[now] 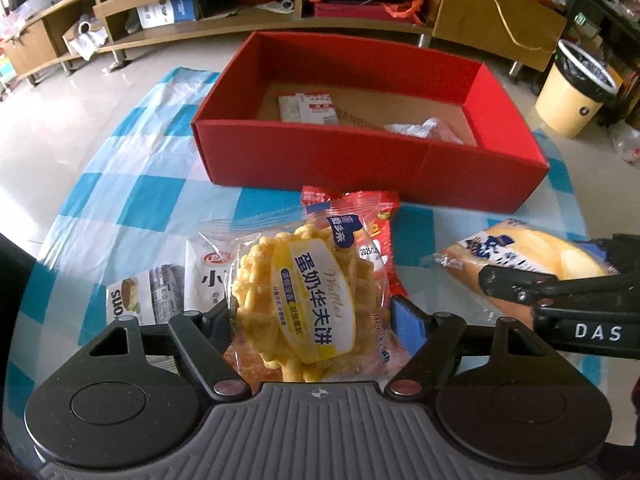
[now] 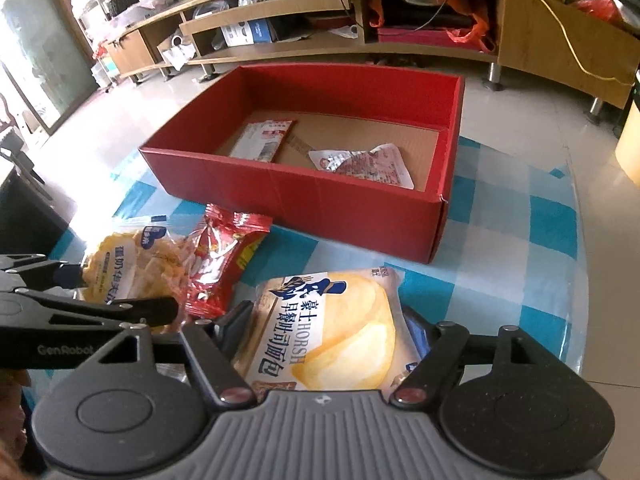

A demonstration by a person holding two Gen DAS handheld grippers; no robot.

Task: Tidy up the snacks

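Note:
My left gripper (image 1: 316, 316) is shut on a yellow waffle packet (image 1: 308, 296) and holds it over the checked cloth. It also shows in the right wrist view (image 2: 132, 272). My right gripper (image 2: 320, 332) is shut on a toast bread packet (image 2: 332, 332), which also shows at the right of the left wrist view (image 1: 528, 256). A red box (image 1: 360, 164) stands open behind, with two flat packets inside (image 2: 264, 138) (image 2: 364, 162). A red snack packet (image 2: 224, 256) lies on the cloth between the grippers.
The blue and white checked cloth (image 1: 140, 184) covers a low table. Two more packets (image 1: 160, 296) lie at the left near my left gripper. A wooden TV stand (image 2: 360, 12) runs along the back. A yellow bin (image 1: 572, 88) stands on the floor at right.

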